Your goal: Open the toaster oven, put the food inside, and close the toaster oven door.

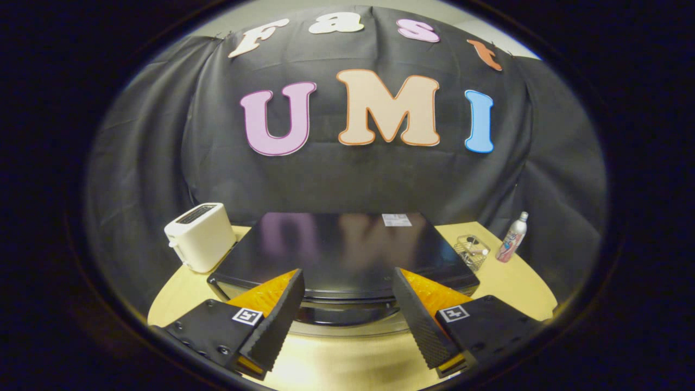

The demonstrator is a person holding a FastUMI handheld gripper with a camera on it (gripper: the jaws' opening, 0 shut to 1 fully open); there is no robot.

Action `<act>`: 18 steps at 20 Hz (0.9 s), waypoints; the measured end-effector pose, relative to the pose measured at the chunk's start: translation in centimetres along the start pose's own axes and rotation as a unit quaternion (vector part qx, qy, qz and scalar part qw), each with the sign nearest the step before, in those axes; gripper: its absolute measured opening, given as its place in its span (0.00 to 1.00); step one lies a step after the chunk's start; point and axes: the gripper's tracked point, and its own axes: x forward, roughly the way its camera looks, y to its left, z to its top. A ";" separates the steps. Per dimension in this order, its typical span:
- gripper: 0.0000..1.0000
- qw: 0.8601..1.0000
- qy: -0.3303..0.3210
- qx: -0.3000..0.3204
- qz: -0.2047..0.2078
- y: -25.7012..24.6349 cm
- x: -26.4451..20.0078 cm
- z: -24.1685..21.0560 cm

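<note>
On the round wooden table (pixel 505 282), the black toaster oven (pixel 342 250) sits just ahead of the gripper (pixel 347 282), fingers spread and empty, so opening appears pending: next, engage the door handle (pixel 347 297).

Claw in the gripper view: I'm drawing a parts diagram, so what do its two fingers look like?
The claw has two wedge-shaped fingers with black ribbed rubber pads on their inner faces and orange bodies behind. Each sits on a black block bearing a small square black-and-white marker; the left block also shows screw heads. No cables are visible.
</note>
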 end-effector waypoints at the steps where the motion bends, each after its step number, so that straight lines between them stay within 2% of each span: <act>1: 1.00 1.000 0.006 -0.003 0.006 0.3 0.2 -0.7; 3: 1.00 0.999 -0.011 0.017 0.032 1.5 0.4 -0.6; 6: 0.99 0.999 -0.035 0.003 0.041 1.8 0.4 -0.6; 11: 0.94 0.997 -0.057 -0.004 0.045 1.7 -0.4 -1.2; 13: 0.93 0.997 -0.056 0.025 0.040 1.2 -1.2 -1.8; 18: 0.93 0.998 -0.042 0.016 0.036 1.4 -3.0 -3.0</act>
